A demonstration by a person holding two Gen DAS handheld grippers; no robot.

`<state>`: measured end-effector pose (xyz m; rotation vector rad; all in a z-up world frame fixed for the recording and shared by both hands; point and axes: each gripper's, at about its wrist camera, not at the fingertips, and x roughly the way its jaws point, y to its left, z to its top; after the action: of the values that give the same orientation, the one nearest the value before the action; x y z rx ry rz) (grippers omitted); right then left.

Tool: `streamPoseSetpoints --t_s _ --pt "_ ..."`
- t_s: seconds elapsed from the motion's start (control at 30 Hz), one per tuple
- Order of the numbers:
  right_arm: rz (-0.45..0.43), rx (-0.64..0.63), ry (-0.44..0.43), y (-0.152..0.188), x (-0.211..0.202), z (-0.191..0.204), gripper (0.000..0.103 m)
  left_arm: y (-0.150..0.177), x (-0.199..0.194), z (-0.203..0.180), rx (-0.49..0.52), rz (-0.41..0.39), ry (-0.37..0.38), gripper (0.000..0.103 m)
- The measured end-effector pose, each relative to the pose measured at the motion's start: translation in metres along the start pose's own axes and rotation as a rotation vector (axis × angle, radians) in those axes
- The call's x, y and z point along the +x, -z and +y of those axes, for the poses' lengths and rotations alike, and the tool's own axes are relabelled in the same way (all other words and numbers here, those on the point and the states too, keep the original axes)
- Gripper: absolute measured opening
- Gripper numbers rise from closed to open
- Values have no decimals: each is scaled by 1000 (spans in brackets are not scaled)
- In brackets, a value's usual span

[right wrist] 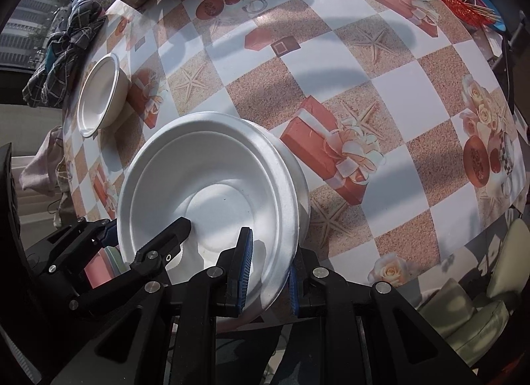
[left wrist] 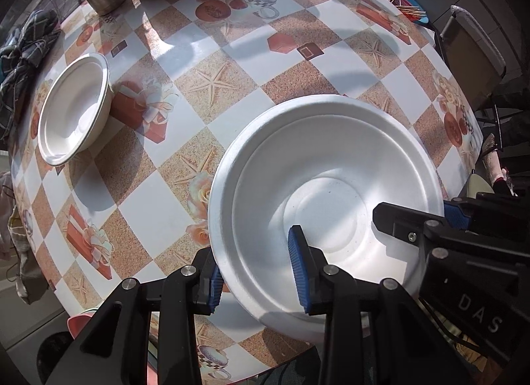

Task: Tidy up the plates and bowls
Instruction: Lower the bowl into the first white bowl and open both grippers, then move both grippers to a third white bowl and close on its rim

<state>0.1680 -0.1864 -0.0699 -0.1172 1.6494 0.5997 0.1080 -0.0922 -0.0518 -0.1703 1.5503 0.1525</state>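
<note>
Large white bowl [left wrist: 328,192]: it occupies the lower centre of the left wrist view and the lower left-centre of the right wrist view [right wrist: 212,192], near the table's near edge, and appears lifted or tilted rather than resting flat; I cannot tell for certain.

Left gripper [left wrist: 258,272]: narrow, jaws astride the bowl's near-left rim, one blue pad inside the wall, the other outside. The inner pad looks pressed to the wall.

Right gripper [right wrist: 268,269]: narrow, pinching the opposite rim the same way, one pad inside, one outside. Each gripper shows in the other's view at the far side of the bowl.

Small white bowl [left wrist: 74,108]: it sits at the left of the left wrist view, upper left of the right wrist view [right wrist: 99,95], well apart from the held bowl, near the checked tablecloth [left wrist: 232,86] edge beside a dark plaid cloth [left wrist: 23,53].

Judgement: the decisive relation is that the small bowl lies up and left of both grippers, on the left gripper's side. Joining the two bowls would mean carrying the held bowl that way, kept level between the two rim grips.
</note>
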Motion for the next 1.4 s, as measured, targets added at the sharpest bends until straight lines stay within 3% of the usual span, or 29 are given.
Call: streamPoseSetpoints --t_s 0.13,0.2,0.3,0.33,0.37,0.43,0.8,1.4 --pt "3 -3 -11 -4 3 -2 22 -4 6 -1 -19 0 -7 49" --pt "5 1 -13 -6 3 -4 22 -4 8 0 -30 -2 -11 67" --pt "4 18 -9 -8 2 -11 22 -1 5 7 -46 -18 -15 73" --pt "5 33 -11 -9 1 -15 29 0 4 10 -55 -20 -10 74" --pt "3 50 -14 -9 0 -19 54 1 2 14 -68 -23 -3 76" --pt "-24 82 -22 -10 -5 -28 87 4 -1 22 -92 -30 11 78" --pt "-41 172 20 -17 -18 -51 88 30 -8 64 -219 -8 37 79" --pt "-32 -14 52 -45 -22 7 88 49 -23 125 -382 -45 42 79"
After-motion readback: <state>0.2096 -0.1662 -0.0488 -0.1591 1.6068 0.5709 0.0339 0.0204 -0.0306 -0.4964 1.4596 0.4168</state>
